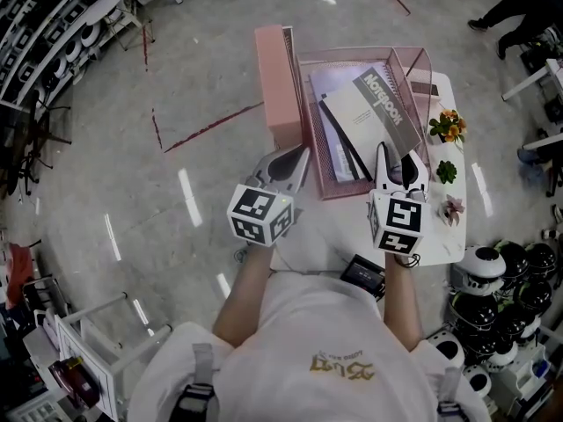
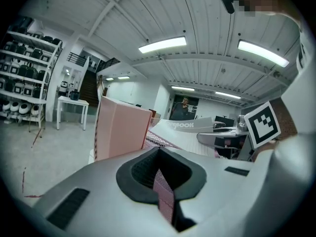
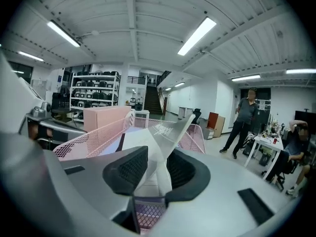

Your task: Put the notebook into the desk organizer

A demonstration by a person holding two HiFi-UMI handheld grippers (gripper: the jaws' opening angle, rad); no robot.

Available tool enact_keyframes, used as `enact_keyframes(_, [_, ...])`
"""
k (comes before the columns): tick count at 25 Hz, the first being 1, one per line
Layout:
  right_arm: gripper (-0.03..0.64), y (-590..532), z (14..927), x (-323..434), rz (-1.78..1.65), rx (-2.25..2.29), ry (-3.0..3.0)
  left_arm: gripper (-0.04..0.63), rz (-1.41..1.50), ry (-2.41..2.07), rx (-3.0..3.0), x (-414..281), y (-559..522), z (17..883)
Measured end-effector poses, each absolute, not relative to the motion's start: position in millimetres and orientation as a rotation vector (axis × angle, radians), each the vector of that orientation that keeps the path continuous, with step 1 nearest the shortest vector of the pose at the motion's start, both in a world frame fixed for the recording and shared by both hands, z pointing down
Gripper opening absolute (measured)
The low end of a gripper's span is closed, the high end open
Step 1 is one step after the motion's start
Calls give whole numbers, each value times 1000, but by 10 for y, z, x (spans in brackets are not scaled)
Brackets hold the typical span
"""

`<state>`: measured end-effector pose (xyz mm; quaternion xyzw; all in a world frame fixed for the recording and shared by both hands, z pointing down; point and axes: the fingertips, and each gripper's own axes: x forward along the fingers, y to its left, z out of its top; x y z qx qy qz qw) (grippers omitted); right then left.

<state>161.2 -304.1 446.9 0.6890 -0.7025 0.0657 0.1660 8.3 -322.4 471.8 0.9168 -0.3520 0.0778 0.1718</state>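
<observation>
A pink mesh desk organizer [image 1: 304,104] lies on the white table [image 1: 447,237]. A grey notebook [image 1: 380,109] with "Notebook" on its cover rests slanted inside it, on top of other notebooks [image 1: 339,139]. My left gripper [image 1: 299,155] is shut on the organizer's near left mesh wall [image 2: 163,189], which runs between its pads [image 2: 143,169]. My right gripper [image 1: 398,167] is at the organizer's near right corner. The notebook's raised corner [image 3: 163,132] stands between its jaws [image 3: 155,169], which are slightly apart and not pressing on it.
A tall pink box [image 1: 274,86] stands against the organizer's left side. Small potted plants [image 1: 449,127] line the table's right edge. A black device [image 1: 362,275] lies near my body. Helmets [image 1: 501,310] fill the lower right. A person [image 3: 243,120] stands far off.
</observation>
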Motion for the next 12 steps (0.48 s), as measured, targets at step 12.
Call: enact_keyframes(12, [167, -3048, 4561, 1675, 97, 1918, -1893, 14, 253, -993, 2616, 122, -3217, 4765])
